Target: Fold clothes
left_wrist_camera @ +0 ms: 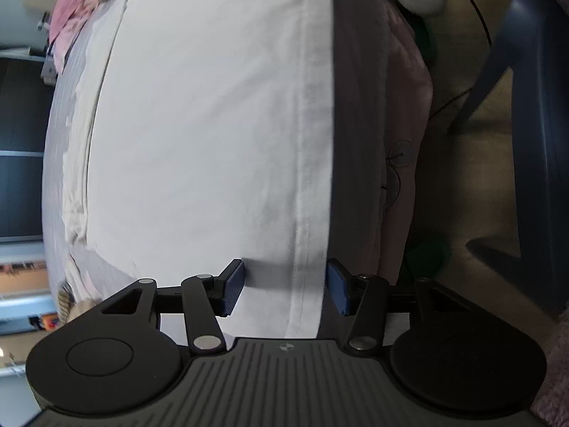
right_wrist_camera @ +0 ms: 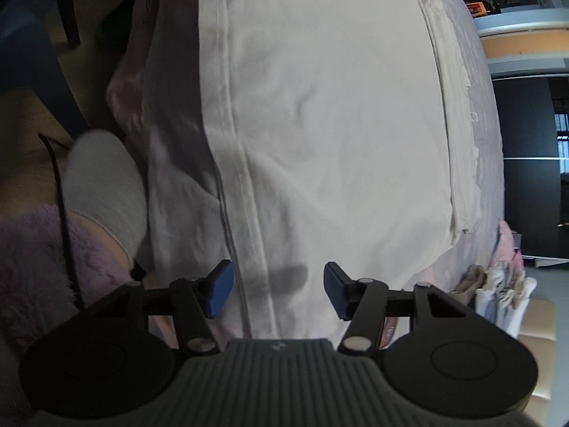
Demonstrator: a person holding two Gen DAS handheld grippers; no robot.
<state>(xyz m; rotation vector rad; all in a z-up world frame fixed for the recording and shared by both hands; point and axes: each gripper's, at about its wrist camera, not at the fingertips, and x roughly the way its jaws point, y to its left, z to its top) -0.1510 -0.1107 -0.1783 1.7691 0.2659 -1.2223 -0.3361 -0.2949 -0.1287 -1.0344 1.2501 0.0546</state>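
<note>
Two grippers hover low over one white garment (left_wrist_camera: 199,124), which lies spread flat on a grey-covered bed (left_wrist_camera: 57,149) and fills the middle of both wrist views. We see the left gripper (left_wrist_camera: 284,290) with its jaws wide apart, straddling the garment's stitched hem (left_wrist_camera: 306,178) near the bed's edge; nothing sits between the blue pads (left_wrist_camera: 234,290). In the right wrist view, the right gripper (right_wrist_camera: 277,290) is likewise spread wide, empty, its shadow falling on the cloth between the fingers. A pile of clothes (left_wrist_camera: 78,3) sits in the upper left of the left view, and a grey sock (right_wrist_camera: 106,185) shows at the left of the right view.
</note>
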